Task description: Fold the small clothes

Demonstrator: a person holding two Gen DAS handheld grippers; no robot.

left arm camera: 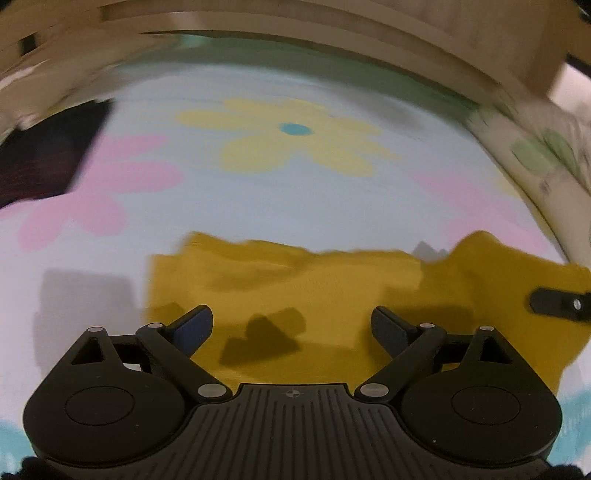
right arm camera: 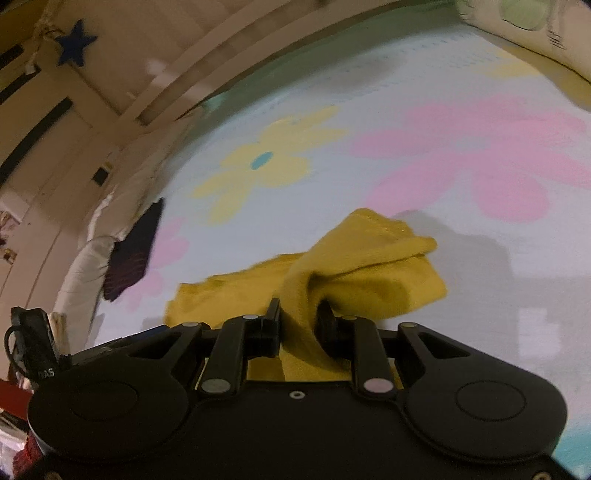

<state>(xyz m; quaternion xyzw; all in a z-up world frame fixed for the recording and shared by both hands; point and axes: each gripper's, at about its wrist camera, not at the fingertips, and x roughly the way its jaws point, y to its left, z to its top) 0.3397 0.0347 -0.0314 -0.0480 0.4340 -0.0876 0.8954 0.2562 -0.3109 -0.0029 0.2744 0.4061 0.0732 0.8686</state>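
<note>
I can't make out the smeared beige wall panels (left arm camera: 332,33) far off; my right gripper (right arm camera: 301,317) hides the near part of the mustard-yellow knit garment (right arm camera: 369,273), and the dark striped cloth (left arm camera: 44,155) runs off the left edge

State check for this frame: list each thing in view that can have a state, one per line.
Left gripper: open, nothing between its fingers.
Right gripper: shut on the yellow garment.
Yellow garment: partly flat on the bedsheet, one end bunched and lifted.
Floral bedsheet: spread flat.
Dark garment: lying at the bed's edge, apart from the yellow one.
</note>
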